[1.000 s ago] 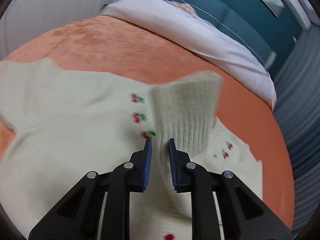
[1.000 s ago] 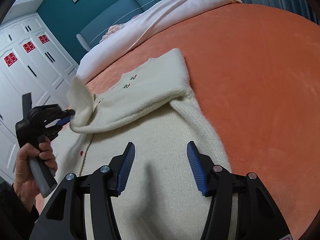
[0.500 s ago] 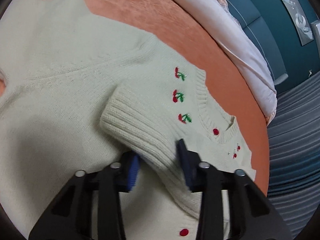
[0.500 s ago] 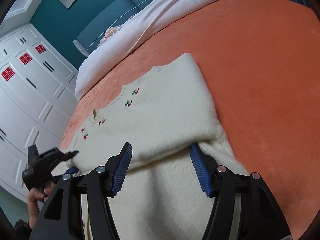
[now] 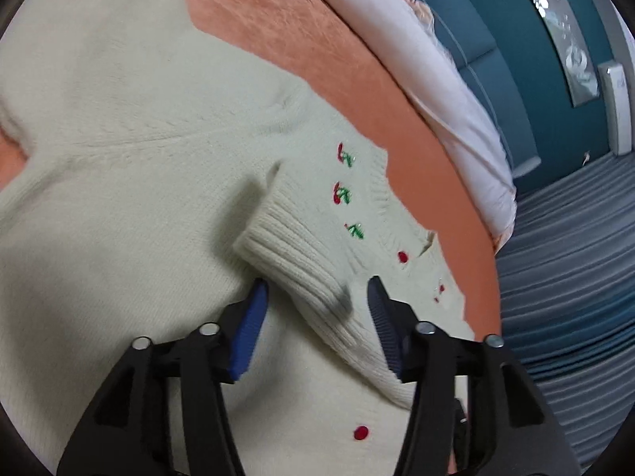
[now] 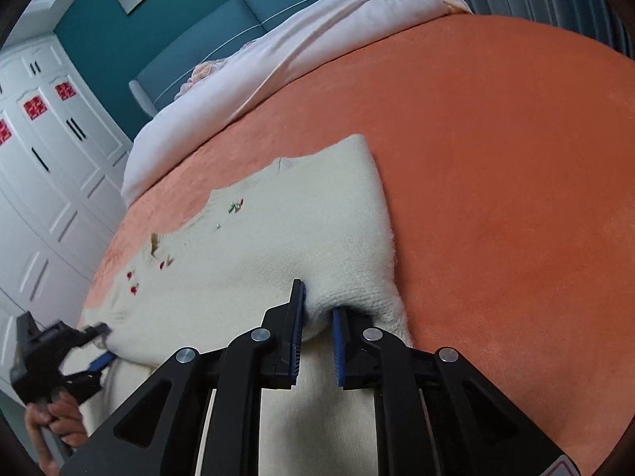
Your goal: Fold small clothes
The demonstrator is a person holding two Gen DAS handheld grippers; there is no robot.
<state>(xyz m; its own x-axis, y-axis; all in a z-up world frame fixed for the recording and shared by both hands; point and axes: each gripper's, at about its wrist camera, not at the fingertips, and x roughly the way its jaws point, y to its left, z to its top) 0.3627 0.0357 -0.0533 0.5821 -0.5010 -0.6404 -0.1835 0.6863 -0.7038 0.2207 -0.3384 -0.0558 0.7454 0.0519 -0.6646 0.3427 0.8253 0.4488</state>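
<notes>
A small cream knit cardigan (image 5: 131,206) with cherry embroidery and red buttons lies on the orange bedspread (image 5: 278,35). Its right sleeve is folded across the chest, and the ribbed cuff (image 5: 301,261) lies loose between the fingers of my open left gripper (image 5: 317,289). In the right wrist view the cardigan (image 6: 278,238) spreads ahead. My right gripper (image 6: 317,305) is shut on the sleeve fold (image 6: 349,297) near the armpit. The left gripper (image 6: 99,341) shows at the far left, in a hand.
A pale pink duvet (image 6: 278,63) lies along the head of the bed before a teal headboard (image 6: 198,39). White wardrobe doors (image 6: 47,150) stand at the left. Grey curtains (image 5: 567,277) hang beyond the bed edge. Bare orange bedspread (image 6: 496,178) stretches to the right.
My left gripper laid the cuff on the cardigan's chest and opened, letting it go. My right gripper moved forward and closed on the sleeve fold.
</notes>
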